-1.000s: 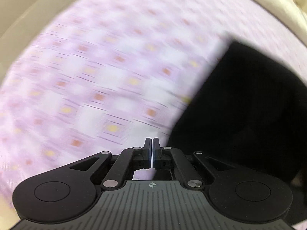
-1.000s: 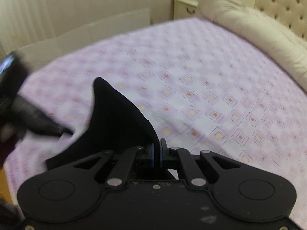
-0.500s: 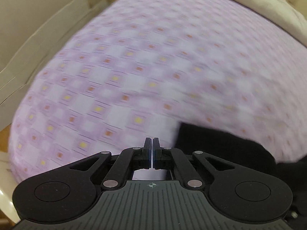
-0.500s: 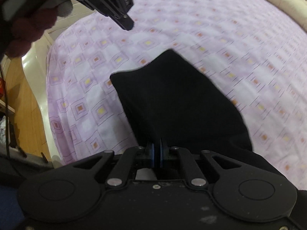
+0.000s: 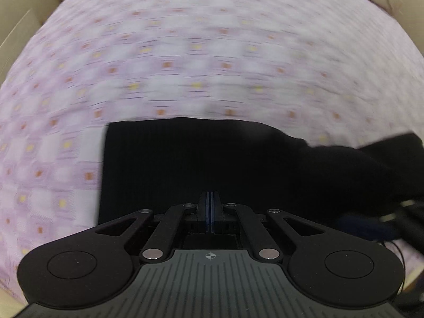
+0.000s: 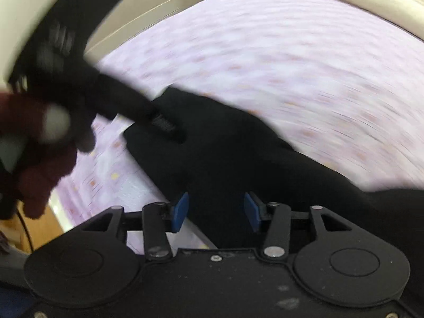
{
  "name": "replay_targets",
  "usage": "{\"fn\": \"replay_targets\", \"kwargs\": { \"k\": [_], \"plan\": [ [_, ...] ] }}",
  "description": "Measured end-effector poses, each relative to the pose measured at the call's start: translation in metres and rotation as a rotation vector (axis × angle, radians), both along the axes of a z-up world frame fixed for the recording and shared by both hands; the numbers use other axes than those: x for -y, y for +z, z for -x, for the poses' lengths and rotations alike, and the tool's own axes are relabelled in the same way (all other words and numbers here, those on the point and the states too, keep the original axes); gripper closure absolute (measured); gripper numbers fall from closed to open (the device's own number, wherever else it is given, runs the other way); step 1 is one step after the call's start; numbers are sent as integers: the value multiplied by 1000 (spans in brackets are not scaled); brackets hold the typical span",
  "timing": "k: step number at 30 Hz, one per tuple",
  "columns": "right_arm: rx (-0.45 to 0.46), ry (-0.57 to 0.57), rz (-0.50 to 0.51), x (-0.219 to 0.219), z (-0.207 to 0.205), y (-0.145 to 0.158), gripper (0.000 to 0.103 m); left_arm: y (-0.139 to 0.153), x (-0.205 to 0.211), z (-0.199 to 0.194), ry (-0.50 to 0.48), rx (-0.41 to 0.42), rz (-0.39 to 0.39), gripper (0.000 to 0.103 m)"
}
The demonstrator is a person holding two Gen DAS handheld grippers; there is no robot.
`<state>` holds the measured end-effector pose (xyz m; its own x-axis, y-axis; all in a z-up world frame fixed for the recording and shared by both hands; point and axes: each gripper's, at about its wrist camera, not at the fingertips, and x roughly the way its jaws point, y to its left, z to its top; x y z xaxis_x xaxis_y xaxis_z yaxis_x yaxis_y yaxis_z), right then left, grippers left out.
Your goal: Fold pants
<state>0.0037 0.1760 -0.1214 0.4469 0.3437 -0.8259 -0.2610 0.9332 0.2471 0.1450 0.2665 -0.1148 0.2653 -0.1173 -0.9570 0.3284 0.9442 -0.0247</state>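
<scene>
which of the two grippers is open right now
The right gripper: its blue pads stand wide apart over the black pants. The left gripper has its pads pressed together, with the pants just beyond them.

Soft, even indoor light, no glare; motion blur smears the bedspread (image 5: 185, 53) in both fisheye views, worst at the bowed edges, while the black pants (image 5: 212, 159) show no detail.

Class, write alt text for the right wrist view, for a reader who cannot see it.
The right gripper, its blue-padded jaws open, hovers over black pants lying on a lilac patterned bedsheet. At upper left, blurred by motion, the left gripper reaches down with its tip at the pants, held by a hand in a dark red glove.
</scene>
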Motion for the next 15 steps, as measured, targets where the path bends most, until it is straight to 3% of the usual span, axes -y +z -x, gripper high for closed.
{"fn": "replay_targets", "kwargs": {
  "k": [3,8,15],
  "plan": [
    [-18,-215,-5,59,29,6,53,-3,21,5,-44,1,-17,102],
    [-75,-595,13,167,85,-1,52,-14,42,8,-38,-20,-57,102],
    [-119,-1019,23,311,150,-21,44,-58,46,19,46,-83,-94,102]
  ]
}}
